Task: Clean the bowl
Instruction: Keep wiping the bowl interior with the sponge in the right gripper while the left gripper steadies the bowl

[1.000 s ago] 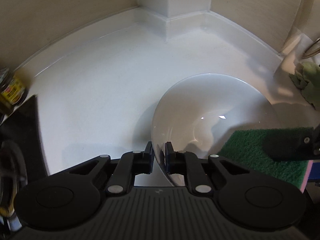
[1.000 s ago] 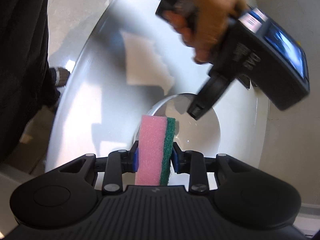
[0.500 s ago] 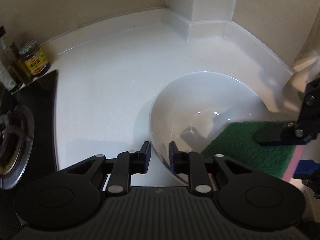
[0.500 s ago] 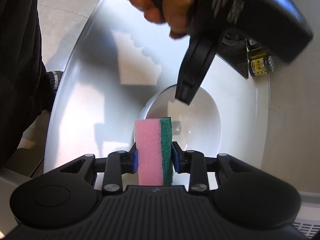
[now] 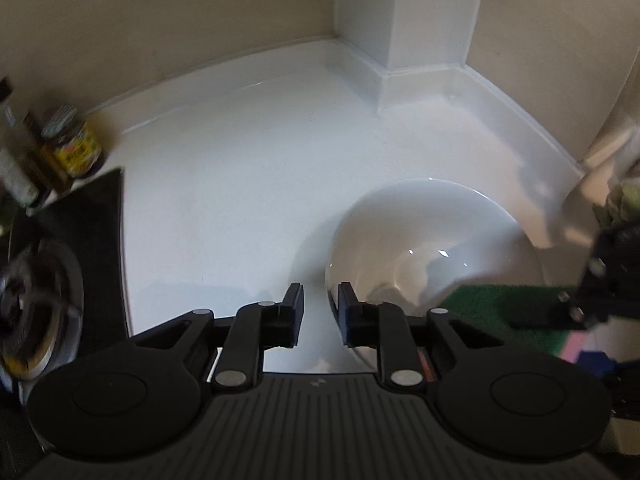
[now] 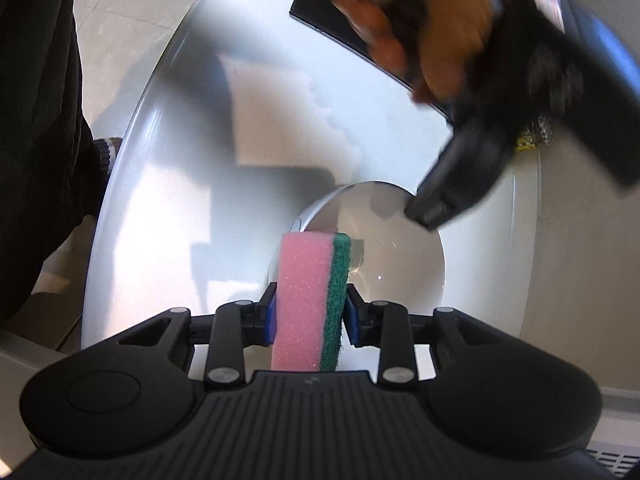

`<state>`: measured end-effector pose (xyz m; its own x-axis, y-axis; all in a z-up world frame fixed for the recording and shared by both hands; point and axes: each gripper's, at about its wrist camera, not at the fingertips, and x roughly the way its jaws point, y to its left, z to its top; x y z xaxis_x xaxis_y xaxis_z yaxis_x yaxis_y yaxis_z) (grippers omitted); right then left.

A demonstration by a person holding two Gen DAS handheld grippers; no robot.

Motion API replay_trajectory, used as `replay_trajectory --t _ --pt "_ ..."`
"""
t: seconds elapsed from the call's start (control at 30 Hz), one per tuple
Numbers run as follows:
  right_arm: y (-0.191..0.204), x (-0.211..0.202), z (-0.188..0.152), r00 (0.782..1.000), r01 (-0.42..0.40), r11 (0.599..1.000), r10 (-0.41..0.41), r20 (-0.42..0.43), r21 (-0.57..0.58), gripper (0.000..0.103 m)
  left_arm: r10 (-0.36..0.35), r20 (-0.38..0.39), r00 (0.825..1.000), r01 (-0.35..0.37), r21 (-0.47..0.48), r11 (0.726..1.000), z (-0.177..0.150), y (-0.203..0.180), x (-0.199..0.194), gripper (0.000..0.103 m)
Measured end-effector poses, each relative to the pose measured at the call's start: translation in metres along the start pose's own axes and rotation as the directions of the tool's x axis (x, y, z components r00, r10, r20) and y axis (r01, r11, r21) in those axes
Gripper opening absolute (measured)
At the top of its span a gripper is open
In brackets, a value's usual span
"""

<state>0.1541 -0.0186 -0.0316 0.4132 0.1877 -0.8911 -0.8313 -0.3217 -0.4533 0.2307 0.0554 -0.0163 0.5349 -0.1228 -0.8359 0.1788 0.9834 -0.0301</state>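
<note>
Starting at the far left of the left wrist view, some blurry jars (image 5: 70,148) stand by a dark stove top (image 5: 80,264), well apart from everything else. Next comes the bare white desk (image 5: 224,184). Then come the left tongs (image 5: 319,312), with a gap between the two tips; the near rim of the white bowl (image 5: 432,240) sits in that gap, and I cannot tell if the tips touch it. The bowl rests on the desk, right of the middle. Further right, the right tongs (image 6: 310,316) squeeze a pink and green sponge (image 6: 310,300) from both sides. The sponge stands on its edge, with the green scrubby side to the right, and its far end reaches over the near rim of the bowl. The bowl looks shiny and I see no food, soap or water in it. I think the scrubbing is under way or about to start, so wiping the inside is probably still left to do.
</note>
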Motion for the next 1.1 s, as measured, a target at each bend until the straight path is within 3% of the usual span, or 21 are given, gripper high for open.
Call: replay_trajectory --t 0.17,0.23,0.3,0.4,0.47,0.6,0.77,0.87,0.97,1.1 --pt "-0.002 -0.004 -0.001 1.0 -0.016 1.0 0.016 -0.005 -0.004 0.028 -0.02 -0.024 0.999 0.02 -0.024 1.0 -0.011 0.01 0.012 0.025" --pt "-0.001 -0.004 -0.001 1.0 -0.015 1.0 0.014 -0.007 -0.009 0.028 -0.013 -0.038 0.999 0.014 0.023 1.0 0.001 0.009 0.029 0.018" --pt "0.0 -0.006 0.0 1.0 -0.014 1.0 0.014 -0.006 -0.011 0.028 -0.007 -0.047 0.999 0.011 0.073 0.997 0.033 0.019 0.067 0.016" --pt "0.003 -0.008 0.0 1.0 -0.017 0.999 0.017 -0.005 -0.027 0.028 -0.027 -0.077 0.997 0.043 0.206 0.978 0.05 0.017 0.075 0.016" --pt "0.002 -0.007 -0.004 1.0 -0.015 0.998 0.013 -0.021 -0.055 0.028 -0.053 -0.092 0.994 0.073 0.232 0.97 0.059 0.018 0.077 0.019" --pt "-0.01 -0.006 -0.006 1.0 -0.026 1.0 0.025 -0.017 -0.013 0.028 -0.024 -0.083 0.996 0.036 0.149 0.988 0.064 0.02 0.073 0.025" --pt "-0.014 -0.011 -0.008 0.999 -0.033 0.999 0.033 -0.008 0.008 0.028 -0.007 -0.039 0.999 0.007 0.008 1.0 0.029 0.009 0.038 0.025" --pt "-0.016 -0.012 -0.009 0.999 -0.041 0.999 0.041 -0.004 0.012 0.028 0.018 -0.015 1.0 -0.018 -0.005 1.0 0.014 0.004 0.034 0.025" --pt "-0.017 -0.016 -0.007 0.999 -0.045 0.999 0.045 -0.009 0.01 0.028 -0.004 -0.031 1.0 0.004 -0.013 1.0 0.018 0.012 0.041 0.02" --pt "-0.012 -0.016 -0.006 0.999 -0.036 0.999 0.036 -0.019 -0.011 0.028 -0.029 -0.062 0.998 0.033 0.076 0.997 0.039 0.025 0.058 0.018"
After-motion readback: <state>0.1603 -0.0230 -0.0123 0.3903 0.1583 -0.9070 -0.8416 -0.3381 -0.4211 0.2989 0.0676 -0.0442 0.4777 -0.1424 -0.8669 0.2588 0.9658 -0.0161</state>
